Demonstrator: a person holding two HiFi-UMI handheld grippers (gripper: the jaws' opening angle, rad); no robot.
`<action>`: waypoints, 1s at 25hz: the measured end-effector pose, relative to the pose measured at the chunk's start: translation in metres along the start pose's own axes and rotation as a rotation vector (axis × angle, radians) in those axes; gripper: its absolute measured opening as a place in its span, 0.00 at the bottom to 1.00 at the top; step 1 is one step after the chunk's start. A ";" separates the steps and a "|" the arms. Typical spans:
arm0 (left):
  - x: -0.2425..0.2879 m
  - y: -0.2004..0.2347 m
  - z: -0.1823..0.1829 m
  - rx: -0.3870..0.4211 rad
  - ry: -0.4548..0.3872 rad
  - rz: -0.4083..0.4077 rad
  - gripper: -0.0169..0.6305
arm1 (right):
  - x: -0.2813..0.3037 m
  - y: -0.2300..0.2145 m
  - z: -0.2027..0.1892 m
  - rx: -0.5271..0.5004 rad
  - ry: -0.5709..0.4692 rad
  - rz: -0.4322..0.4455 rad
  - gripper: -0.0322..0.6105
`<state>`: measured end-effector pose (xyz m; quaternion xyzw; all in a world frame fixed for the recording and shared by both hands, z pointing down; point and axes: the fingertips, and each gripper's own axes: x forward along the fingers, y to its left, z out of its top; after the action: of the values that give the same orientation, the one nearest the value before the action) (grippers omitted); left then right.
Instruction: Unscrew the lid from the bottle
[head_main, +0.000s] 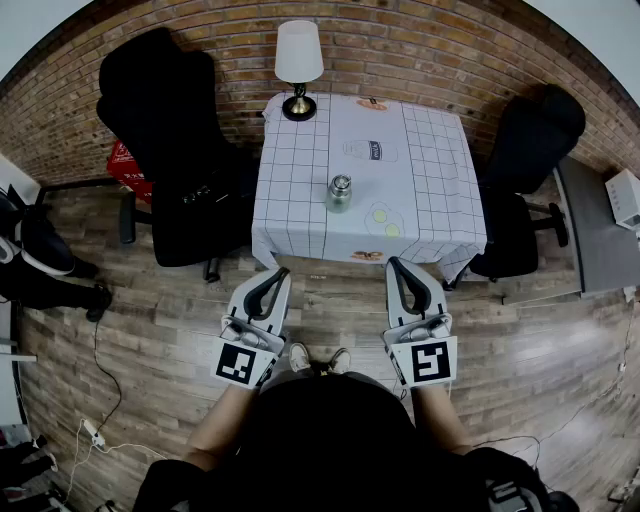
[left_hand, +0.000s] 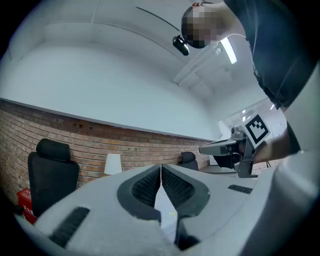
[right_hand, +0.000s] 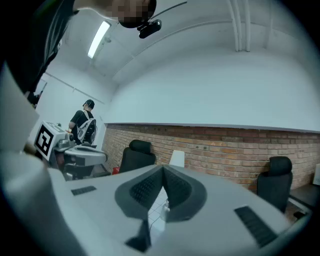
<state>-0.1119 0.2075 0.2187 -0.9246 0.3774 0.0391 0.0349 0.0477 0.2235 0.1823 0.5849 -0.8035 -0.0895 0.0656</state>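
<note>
Grey left gripper (head_main: 279, 271) and right gripper (head_main: 393, 263), jaws together and empty, face a small silvery lidded bottle (head_main: 340, 194) on a white grid-clothed table (head_main: 290, 205).

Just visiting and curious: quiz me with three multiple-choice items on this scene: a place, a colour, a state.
1. Where does the bottle stand? A) middle of the table B) its far corner C) its near edge
2. Lampshade colour? A) red B) white C) black
3. The left gripper and right gripper are: A) both open B) one open C) both shut, empty
Answers: 1 A, table shows all round it; 2 B, plainly white; 3 C, each pair of jaws meets with nothing between.
</note>
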 end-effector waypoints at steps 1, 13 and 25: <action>0.000 0.000 0.000 0.000 0.002 0.001 0.07 | 0.001 0.000 0.000 0.001 0.000 0.003 0.07; 0.004 -0.008 -0.015 -0.021 0.040 0.052 0.07 | -0.010 -0.023 -0.009 0.084 -0.044 0.028 0.07; 0.036 -0.012 -0.023 0.060 0.032 0.143 0.07 | -0.008 -0.044 -0.045 0.163 -0.031 0.138 0.07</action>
<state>-0.0769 0.1892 0.2382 -0.8944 0.4438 0.0152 0.0538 0.1000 0.2147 0.2162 0.5300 -0.8475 -0.0281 0.0114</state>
